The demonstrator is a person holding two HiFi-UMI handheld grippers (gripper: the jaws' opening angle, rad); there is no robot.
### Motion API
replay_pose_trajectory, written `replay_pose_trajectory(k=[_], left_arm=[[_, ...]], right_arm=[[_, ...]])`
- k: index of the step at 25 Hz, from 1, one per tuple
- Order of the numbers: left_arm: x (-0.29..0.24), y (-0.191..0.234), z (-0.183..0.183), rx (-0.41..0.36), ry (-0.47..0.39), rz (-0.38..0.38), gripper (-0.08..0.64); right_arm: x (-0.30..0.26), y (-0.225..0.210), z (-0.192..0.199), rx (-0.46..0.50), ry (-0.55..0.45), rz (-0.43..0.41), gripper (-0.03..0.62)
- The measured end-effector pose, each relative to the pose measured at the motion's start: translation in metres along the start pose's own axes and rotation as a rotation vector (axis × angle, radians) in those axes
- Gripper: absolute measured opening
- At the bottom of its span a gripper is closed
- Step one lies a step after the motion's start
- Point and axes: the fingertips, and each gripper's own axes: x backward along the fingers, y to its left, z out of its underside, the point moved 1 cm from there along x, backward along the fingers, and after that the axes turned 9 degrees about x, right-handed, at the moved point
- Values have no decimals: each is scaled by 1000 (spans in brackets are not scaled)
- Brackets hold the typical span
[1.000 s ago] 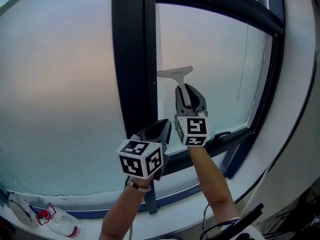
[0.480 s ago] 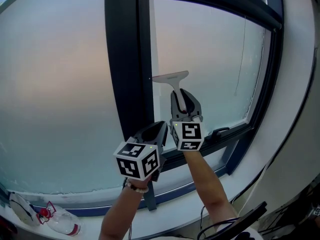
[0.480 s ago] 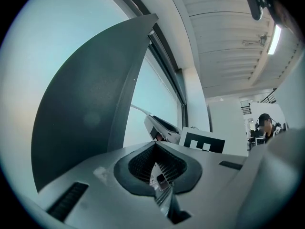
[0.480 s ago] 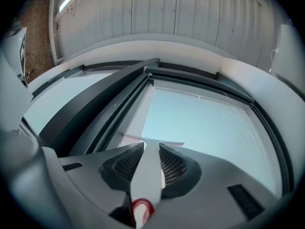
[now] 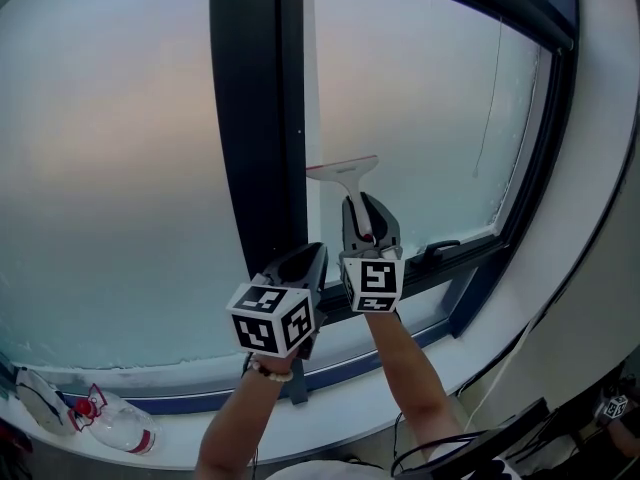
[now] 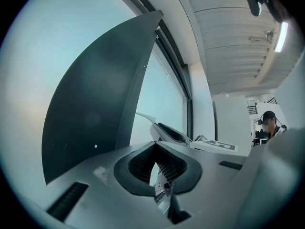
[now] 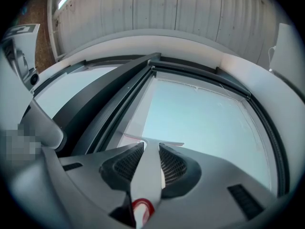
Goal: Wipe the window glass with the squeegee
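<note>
The squeegee (image 5: 343, 171) sits lower on the window glass (image 5: 430, 108) than a second ago: the blade has slid down the pane, and the right tongs (image 5: 363, 203) have dropped with it, nearer the lower frame. The left tongs (image 5: 306, 260) hang about where they were, low beside the dark upright frame bar (image 5: 255, 118). Right tongs now: clenched on the squeegee's pale handle, which runs straight up between the ribbed pads (image 7: 174, 166). Its red-ringed end is nearest the camera, and the blade lies crosswise just past the tips. It looks laid against the glass, in the lower left of the right-hand pane, just beside the upright bar. Left tongs: tips pressed together, nothing between them, pointing up along the bar and clear of the squeegee. Bottom left, a plastic bottle (image 5: 122, 438) with a red cap lies on the sill (image 5: 185, 436)
</note>
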Motion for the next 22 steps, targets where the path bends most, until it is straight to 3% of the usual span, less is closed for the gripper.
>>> replay_pose_trajectory(k=[22], left_arm=[[-3, 28, 85, 84, 104, -89, -2]], right_arm=[[53, 36, 89, -29, 115, -31, 91]])
